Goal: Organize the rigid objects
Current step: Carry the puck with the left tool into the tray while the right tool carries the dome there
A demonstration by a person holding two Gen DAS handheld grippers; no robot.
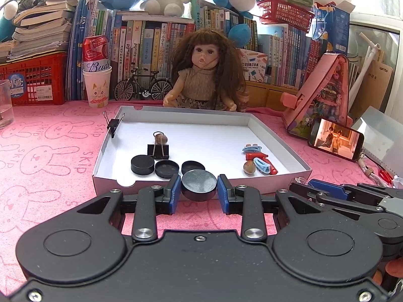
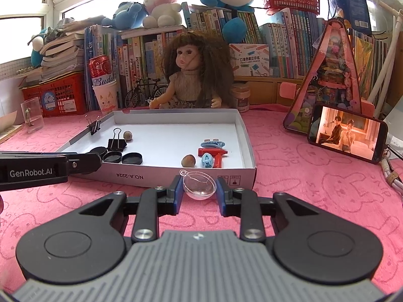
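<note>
Just ahead of both my grippers sits the white cardboard tray [image 1: 277, 141] on the pink cloth [image 1: 50, 151]. Inside it, toward my left, three black round lids [image 1: 142, 164] lie in a row beside a black binder clip [image 1: 158, 151]; toward my right lie blue hair clips [image 1: 252, 148], a red toy piece [image 1: 257, 155] and a nut [image 1: 249, 168]. My left gripper [image 1: 199, 188] is clamped on a fourth black lid [image 1: 199, 185] at the tray's near edge. My right gripper [image 2: 199, 188] grips a clear plastic half-sphere [image 2: 199, 185] just short of the tray's front wall.
</note>
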